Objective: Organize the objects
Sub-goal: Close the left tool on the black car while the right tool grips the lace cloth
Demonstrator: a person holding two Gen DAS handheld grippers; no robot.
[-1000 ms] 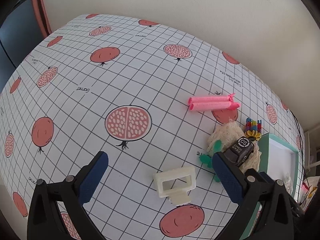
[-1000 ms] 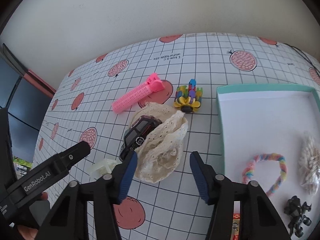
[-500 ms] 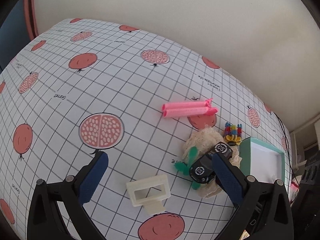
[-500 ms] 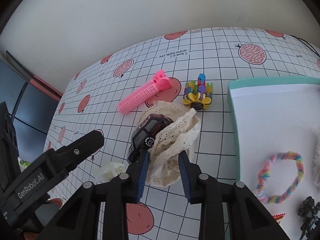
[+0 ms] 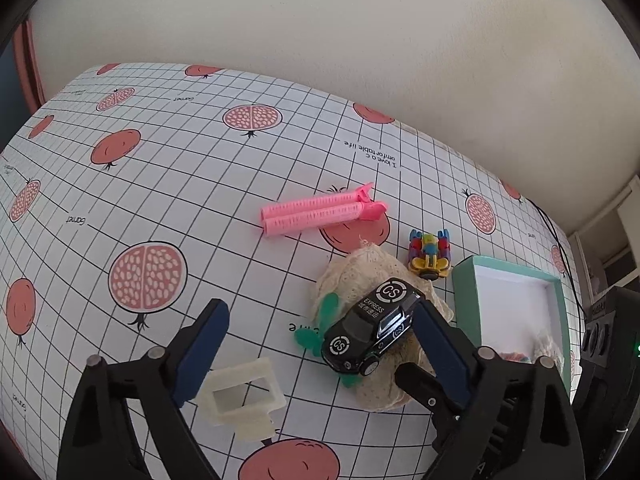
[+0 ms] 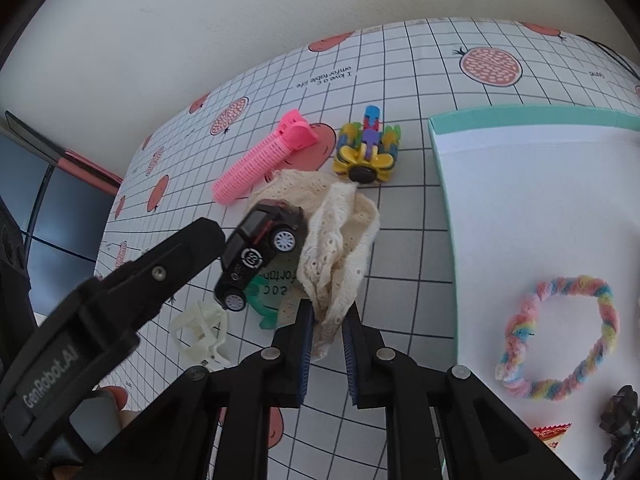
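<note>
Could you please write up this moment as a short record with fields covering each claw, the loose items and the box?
right claw: shut on the lace cloth, pinching its near edge
left claw: open, above the table, holding nothing
toy car: black, tilted, resting against the cloth
on the tablecloth: pink hair clip, colourful block toy, white plastic clip, green plastic piece partly under the car
box: teal rim, holds a rainbow hair tie
</note>
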